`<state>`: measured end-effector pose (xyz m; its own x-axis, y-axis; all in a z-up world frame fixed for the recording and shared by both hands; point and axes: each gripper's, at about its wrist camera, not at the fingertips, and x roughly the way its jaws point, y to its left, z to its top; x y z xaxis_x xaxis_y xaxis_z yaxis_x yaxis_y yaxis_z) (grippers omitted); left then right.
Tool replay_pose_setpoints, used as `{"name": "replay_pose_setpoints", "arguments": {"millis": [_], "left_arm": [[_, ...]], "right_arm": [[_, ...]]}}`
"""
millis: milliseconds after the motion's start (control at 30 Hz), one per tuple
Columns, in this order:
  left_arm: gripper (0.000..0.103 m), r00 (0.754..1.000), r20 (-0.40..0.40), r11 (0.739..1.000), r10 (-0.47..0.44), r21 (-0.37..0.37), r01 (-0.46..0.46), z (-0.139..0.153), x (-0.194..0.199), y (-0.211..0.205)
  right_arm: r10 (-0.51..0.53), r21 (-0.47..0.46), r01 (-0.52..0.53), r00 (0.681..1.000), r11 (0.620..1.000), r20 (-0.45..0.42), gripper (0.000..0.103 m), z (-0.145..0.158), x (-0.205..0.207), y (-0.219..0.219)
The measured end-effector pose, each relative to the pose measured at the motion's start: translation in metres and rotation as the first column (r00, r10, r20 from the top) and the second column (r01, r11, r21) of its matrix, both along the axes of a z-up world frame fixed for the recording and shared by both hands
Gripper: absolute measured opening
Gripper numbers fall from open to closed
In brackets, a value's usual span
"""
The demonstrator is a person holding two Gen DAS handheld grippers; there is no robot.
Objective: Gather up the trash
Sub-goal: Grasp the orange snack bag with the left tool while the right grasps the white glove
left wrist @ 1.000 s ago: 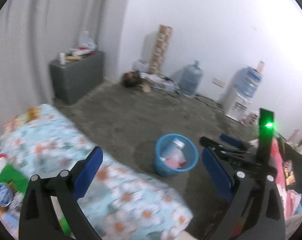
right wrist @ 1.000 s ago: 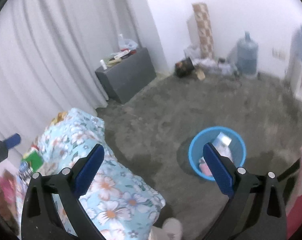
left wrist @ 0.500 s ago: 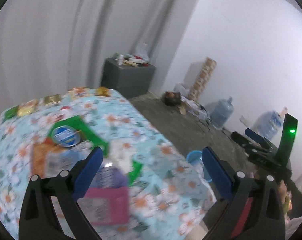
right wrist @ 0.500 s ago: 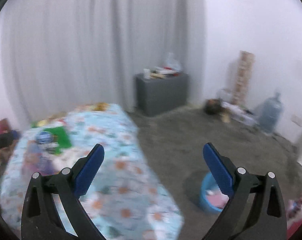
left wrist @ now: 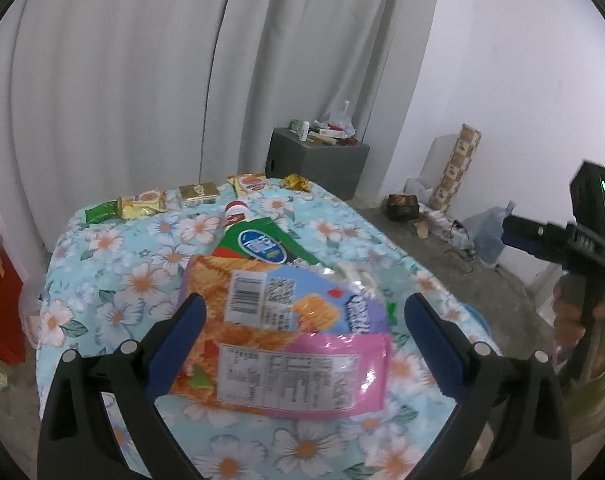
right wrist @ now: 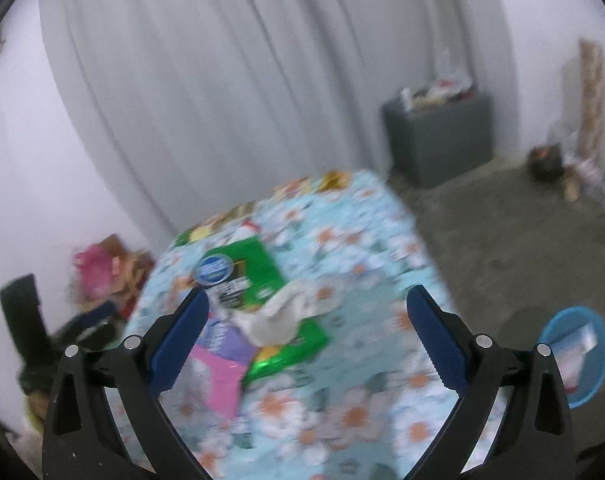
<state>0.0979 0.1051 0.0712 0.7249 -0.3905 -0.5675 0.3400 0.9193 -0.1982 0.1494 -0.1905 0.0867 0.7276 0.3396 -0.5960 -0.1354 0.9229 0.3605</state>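
Blue-padded fingers frame both views. Right wrist view is smeared by motion blur; print on the wrappers there is unreadable, and the dark shape at its left edge cannot be identified.

Left gripper [left wrist: 304,336]: jaws spread wide, nothing between the pads. Right gripper [right wrist: 308,334]: jaws likewise spread wide, holding nothing.

Hidden or cut off: the pink wrapper [left wrist: 302,376] overlaps the lower part of the orange snack bag [left wrist: 222,304]; the bag in turn covers the near edge of the green packet [left wrist: 262,246]. A crumpled white tissue [right wrist: 282,316] lies on the green packet and hides its middle in the right view. The bottle [left wrist: 236,212] behind the packet shows only its red-and-white top.

Containers: blue bin [right wrist: 578,352] on the floor right of the table, holding pale wrappers, contents blurred. In the left view only a sliver of its rim shows past the table edge. A grey cabinet [left wrist: 316,162] by the curtain carries small clutter.

Trash position: all on the floral tablecloth [left wrist: 114,288]. The pink wrapper and orange bag lie just ahead of the left gripper, between its fingers in the frame, not touched. Small gold and green packets [left wrist: 142,206] line the far edge, well apart.
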Motion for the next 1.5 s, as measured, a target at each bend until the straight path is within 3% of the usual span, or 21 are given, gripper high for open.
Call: {"name": "replay_pose_setpoints", "arguments": {"millis": [233,400,533,733,867,967,1100,1233,1367,1400,1500], "left_arm": [[0.097,0.998,-0.065,0.999,0.022,-0.045,-0.025,-0.029,0.012,0.013],[0.097,0.993,-0.110,0.996,0.048,-0.063,-0.055,-0.043,0.019,0.023],[0.097,0.987,-0.149,0.994,0.056,-0.080,-0.069,-0.056,0.018,0.032],[0.086,0.975,-0.217,0.992,0.052,-0.105,-0.076,-0.075,0.010,0.039],[0.078,0.966,-0.257,0.985,-0.008,-0.168,-0.036,-0.082,-0.001,0.038],[0.075,0.947,-0.315,0.969,-0.066,-0.247,-0.015,-0.093,-0.006,0.037],[0.073,0.910,-0.413,0.961,-0.049,-0.268,-0.070,-0.119,-0.002,0.034],[0.072,0.917,-0.399,0.943,-0.024,-0.313,-0.111,-0.125,0.003,0.036],[0.071,0.924,-0.383,0.901,-0.014,-0.406,-0.154,-0.126,0.007,0.045],[0.071,0.930,-0.367,0.881,-0.016,-0.446,-0.161,-0.125,0.005,0.049],[0.071,0.963,-0.267,0.788,-0.034,-0.600,-0.138,-0.117,-0.009,0.065]], "right_arm": [[0.083,0.165,-0.054,0.981,0.985,-0.174,0.089,-0.027,0.033,0.013],[0.087,0.194,-0.037,0.963,0.980,-0.255,0.083,-0.046,0.047,0.018],[0.117,0.213,-0.060,0.957,0.975,-0.266,0.078,-0.053,0.054,0.026],[0.177,0.213,-0.122,0.949,0.969,-0.260,0.064,-0.053,0.066,0.044],[0.213,0.209,-0.162,0.944,0.964,-0.251,0.059,-0.049,0.076,0.060],[0.243,0.193,-0.200,0.942,0.961,-0.231,0.058,-0.044,0.082,0.077],[0.282,0.177,-0.245,0.932,0.953,-0.226,0.052,-0.045,0.085,0.096],[0.322,0.164,-0.288,0.913,0.944,-0.250,0.046,-0.055,0.090,0.118],[0.319,0.099,-0.304,0.904,0.948,-0.285,0.038,-0.071,0.093,0.134],[0.316,0.084,-0.305,0.903,0.949,-0.290,0.034,-0.074,0.093,0.136],[0.308,0.095,-0.293,0.902,0.951,-0.301,0.030,-0.085,0.092,0.133]]}}
